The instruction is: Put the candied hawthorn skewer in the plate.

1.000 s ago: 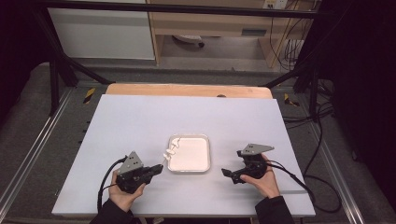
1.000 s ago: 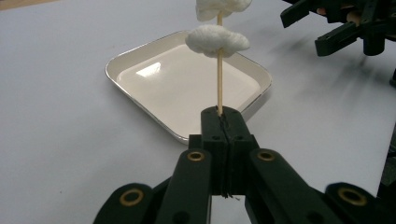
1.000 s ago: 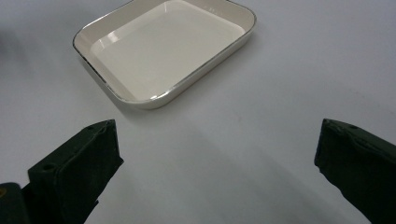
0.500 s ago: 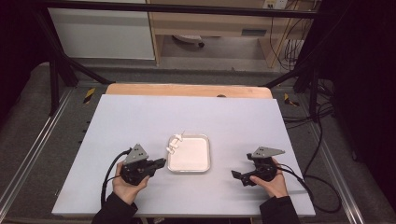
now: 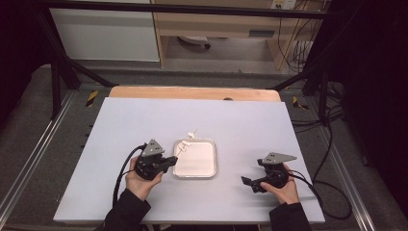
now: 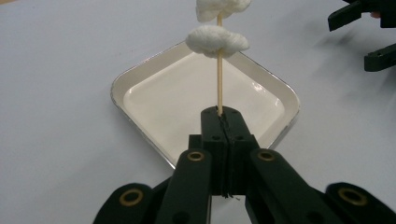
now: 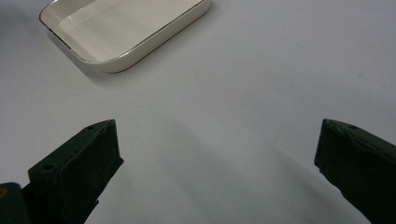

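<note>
A thin wooden skewer point(image 6: 219, 70) carries white fluffy pieces point(image 6: 217, 39) threaded on it. My left gripper point(image 6: 220, 122) is shut on the skewer's lower end and holds it above the white tray point(image 6: 140, 112). From above, the left gripper point(image 5: 169, 161) sits at the tray's point(image 5: 207, 171) left edge and the skewer point(image 5: 184, 146) slants up over the tray's far left corner. My right gripper point(image 5: 247, 183) stands open to the right of the tray, low over the table, with nothing between its fingers point(image 7: 79, 163). The tray point(image 7: 79, 37) holds nothing.
The pale table point(image 5: 240, 125) has a wooden strip point(image 5: 192, 93) along its far edge. Cables point(image 5: 122, 173) trail from both grippers. Metal frame rails and dark floor surround the table. In the left gripper view the right gripper's black fingertips point(image 6: 378, 58) show at the upper right.
My left gripper has moved toward the tray with the skewer and risen a little. The right gripper has drawn back rightward and nearer the front edge, away from the tray.
</note>
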